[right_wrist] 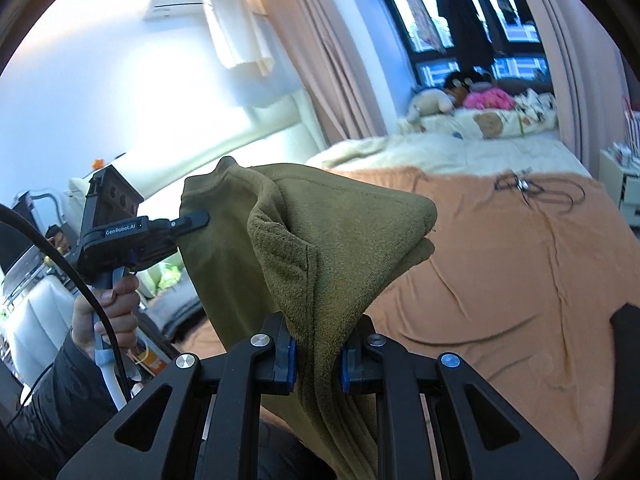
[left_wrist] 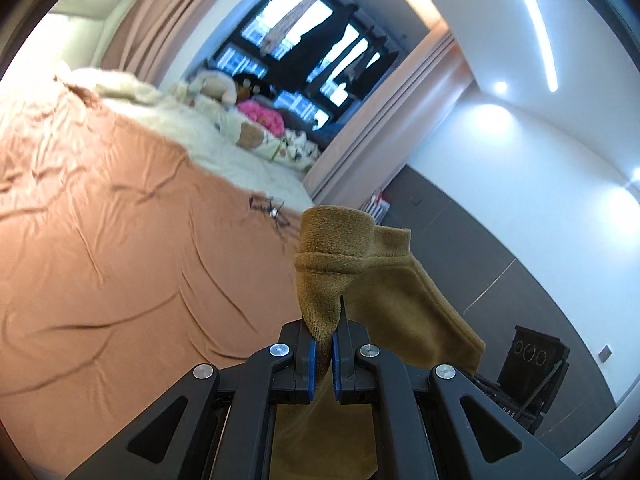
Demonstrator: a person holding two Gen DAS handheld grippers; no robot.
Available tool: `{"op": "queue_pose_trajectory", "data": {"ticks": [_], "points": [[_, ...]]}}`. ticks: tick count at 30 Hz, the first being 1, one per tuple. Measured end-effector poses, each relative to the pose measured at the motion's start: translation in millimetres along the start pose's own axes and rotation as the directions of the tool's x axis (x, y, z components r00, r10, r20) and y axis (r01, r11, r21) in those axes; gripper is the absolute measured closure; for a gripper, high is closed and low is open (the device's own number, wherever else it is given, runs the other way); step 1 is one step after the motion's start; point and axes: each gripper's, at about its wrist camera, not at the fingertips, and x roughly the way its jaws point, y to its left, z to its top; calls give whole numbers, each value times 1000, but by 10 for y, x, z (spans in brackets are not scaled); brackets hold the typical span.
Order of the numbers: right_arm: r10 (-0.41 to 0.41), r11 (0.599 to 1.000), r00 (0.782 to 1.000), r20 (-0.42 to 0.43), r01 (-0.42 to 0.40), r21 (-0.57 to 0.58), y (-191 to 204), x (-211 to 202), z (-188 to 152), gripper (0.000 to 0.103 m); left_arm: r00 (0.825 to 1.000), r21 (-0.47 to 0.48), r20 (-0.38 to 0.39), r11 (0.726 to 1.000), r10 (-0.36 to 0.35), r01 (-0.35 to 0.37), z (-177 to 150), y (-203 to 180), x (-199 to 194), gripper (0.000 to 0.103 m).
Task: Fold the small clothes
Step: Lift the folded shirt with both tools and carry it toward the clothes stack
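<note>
An olive-brown fleece garment (right_wrist: 320, 240) hangs in the air above the bed, stretched between both grippers. My right gripper (right_wrist: 318, 354) is shut on a bunched edge of it, the cloth draping down between the blue pads. In the left wrist view my left gripper (left_wrist: 323, 350) is shut on another hemmed edge of the same garment (left_wrist: 360, 272), which folds up and over to the right. The left gripper (right_wrist: 196, 218) also shows in the right wrist view, held by a hand (right_wrist: 108, 312), its fingers pinching the garment's far corner.
An orange bedsheet (right_wrist: 500, 280) covers the bed below, wrinkled. A pair of glasses (right_wrist: 520, 186) lies on it near a cream blanket (right_wrist: 440, 152). Plush toys and pillows (right_wrist: 472, 98) sit by the window. Curtains, an air conditioner and a nightstand (right_wrist: 624, 184) border the bed.
</note>
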Motion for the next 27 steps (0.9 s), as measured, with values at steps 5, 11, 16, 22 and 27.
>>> {"op": "queue_pose_trajectory", "data": {"ticks": [5, 11, 16, 22, 27], "points": [[34, 999, 999, 29, -33, -43, 245, -161, -64, 91, 998, 14, 61, 1000, 3, -4, 72, -81, -469, 98], [63, 995, 997, 32, -61, -74, 345, -52, -114, 91, 993, 5, 118, 1000, -7, 7, 145, 20, -929, 98], [88, 991, 996, 18, -85, -99, 424, 175, -38, 91, 987, -9, 161, 1000, 2, -1, 216, 262, -1213, 98], [114, 985, 993, -21, -116, -130, 520, 559, 64, 91, 978, -33, 204, 999, 33, -26, 276, 595, -1496, 98], [153, 976, 986, -58, -160, -148, 615, 885, 169, 91, 969, -68, 237, 996, 72, -58, 324, 962, -1741, 98]]}}
